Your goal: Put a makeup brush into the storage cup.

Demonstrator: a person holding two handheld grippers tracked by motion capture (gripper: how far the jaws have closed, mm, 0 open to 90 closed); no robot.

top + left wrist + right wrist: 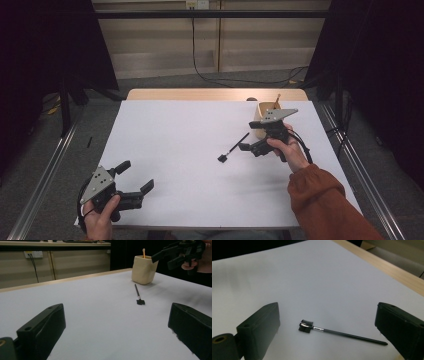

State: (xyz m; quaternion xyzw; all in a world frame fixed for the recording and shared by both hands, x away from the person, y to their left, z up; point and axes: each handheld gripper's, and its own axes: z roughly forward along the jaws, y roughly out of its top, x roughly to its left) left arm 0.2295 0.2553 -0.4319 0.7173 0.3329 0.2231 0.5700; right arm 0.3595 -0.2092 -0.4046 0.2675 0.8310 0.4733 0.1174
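A small black brush (337, 332) is seen lying flat on the white table (175, 150), just ahead of and below the right gripper (252, 142), whose jaws are spread wide with nothing held between them. Its long axis is laid across that gripper's line of sight, the bristled head being pointed away from the beige cup (144, 269) and the thin handle tip towards it. The left gripper (134, 177) is held well apart from the brush near the table's front edge, its jaws likewise wide and empty.
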